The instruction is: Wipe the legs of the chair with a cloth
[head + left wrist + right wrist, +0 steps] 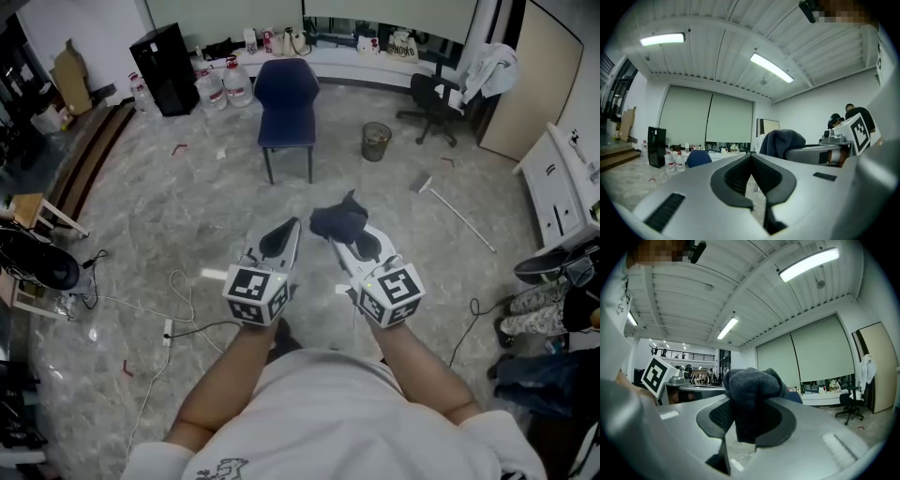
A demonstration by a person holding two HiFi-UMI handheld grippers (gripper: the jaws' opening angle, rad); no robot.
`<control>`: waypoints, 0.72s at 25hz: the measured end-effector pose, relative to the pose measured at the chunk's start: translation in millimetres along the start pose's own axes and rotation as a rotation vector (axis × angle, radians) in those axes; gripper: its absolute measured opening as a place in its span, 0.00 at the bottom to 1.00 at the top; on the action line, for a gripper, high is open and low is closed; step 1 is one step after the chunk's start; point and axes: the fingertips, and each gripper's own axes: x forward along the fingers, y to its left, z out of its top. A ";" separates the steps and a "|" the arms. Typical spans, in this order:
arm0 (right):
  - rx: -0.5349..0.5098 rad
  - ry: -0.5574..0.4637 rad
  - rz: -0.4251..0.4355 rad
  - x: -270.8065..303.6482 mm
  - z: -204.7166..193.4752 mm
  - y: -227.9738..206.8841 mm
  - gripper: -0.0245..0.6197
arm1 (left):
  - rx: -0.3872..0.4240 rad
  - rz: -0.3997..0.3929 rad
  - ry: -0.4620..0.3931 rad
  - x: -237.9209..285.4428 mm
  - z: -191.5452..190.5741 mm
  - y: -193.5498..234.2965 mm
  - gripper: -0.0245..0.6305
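Right gripper [343, 240]: fingers clamped on the dark cloth [338, 219]. In the right gripper view the cloth [751, 386] sits bunched above the pads, with a fold hanging down between them.

Left gripper [292, 227]: fingers closed tip to tip with nothing between them, as its own view shows.

We hold both grippers out in front of us, side by side, near each other but apart, above the marbled floor [169, 216]. The cloth is in the air on the right gripper only and touches neither the left gripper nor the floor.

The blue chair [287, 98] stands upright well ahead of the grippers, seat towards us, thin dark legs [269, 167] on the floor. The cloth is well apart from the legs.

Around the chair:
- a round bin [376, 141] to its right
- water jugs [225, 86] and a black cabinet [164, 67] behind it on the left
- a long counter [337, 58] along the far wall, carrying small items we can't make out
- a black office chair [433, 101] further right
- a long-handled tool [457, 214] lying flat on the floor, right of the grippers
- a white cable [178, 314] trailing on the floor to our left
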 end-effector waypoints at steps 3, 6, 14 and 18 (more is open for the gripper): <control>0.011 0.017 -0.011 13.8 -5.4 -3.8 0.20 | -0.011 -0.005 0.007 5.8 -2.7 13.3 0.04; 0.023 0.031 -0.020 32.9 -11.8 -6.7 0.20 | -0.029 -0.018 0.001 12.9 -5.4 31.3 0.04; 0.030 0.056 -0.043 132.7 -22.7 -6.5 0.20 | -0.052 -0.030 0.015 34.5 -9.7 133.0 0.04; 0.029 0.053 -0.076 190.8 -17.9 -11.5 0.20 | -0.053 -0.043 0.027 52.1 -0.6 193.9 0.04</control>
